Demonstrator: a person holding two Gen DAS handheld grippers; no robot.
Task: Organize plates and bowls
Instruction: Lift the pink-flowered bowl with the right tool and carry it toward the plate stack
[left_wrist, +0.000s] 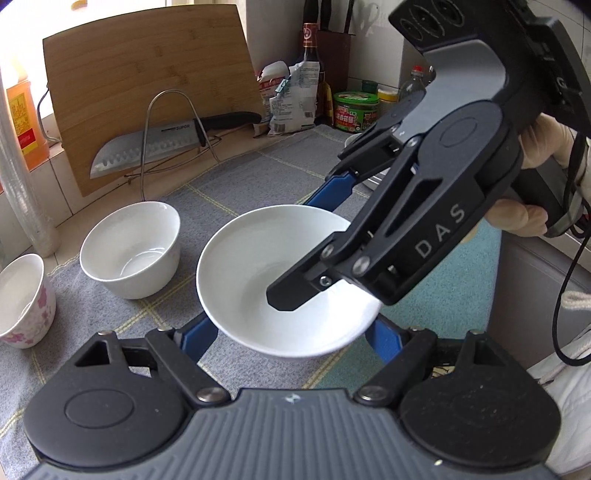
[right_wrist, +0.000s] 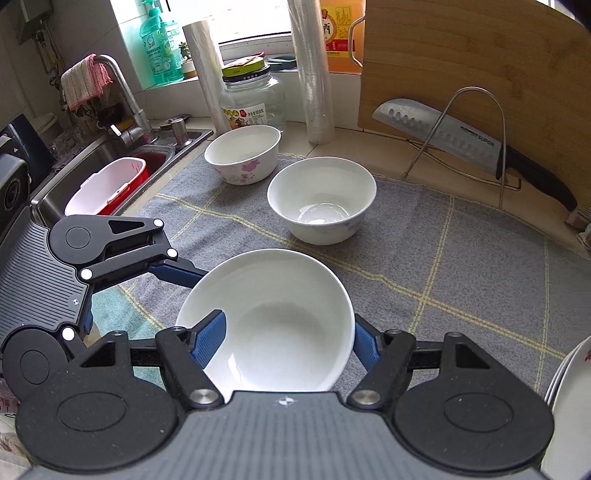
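A shallow white bowl (left_wrist: 266, 273) (right_wrist: 273, 317) hangs tilted above the grey checked mat (left_wrist: 240, 177) (right_wrist: 461, 266). My right gripper (right_wrist: 290, 341) is shut on its rim, one blue finger (right_wrist: 208, 341) inside the bowl and one outside; it also shows in the left wrist view (left_wrist: 317, 229). My left gripper (left_wrist: 288, 336) has its blue fingers (left_wrist: 197, 339) on either side of the same bowl; I cannot tell whether they press it. A deeper white bowl (left_wrist: 131, 249) (right_wrist: 321, 199) and a pink-flowered bowl (left_wrist: 26, 299) (right_wrist: 242, 153) stand on the mat.
A knife (left_wrist: 162, 142) (right_wrist: 461, 142) rests on a wire rack against a wooden cutting board (left_wrist: 147, 88) (right_wrist: 480, 74). Bottles, a bag and a green tin (left_wrist: 354, 112) stand at the back. The sink (right_wrist: 110, 162) with a red-and-white tub lies left. Stacked plates (right_wrist: 569, 398) sit at the right edge.
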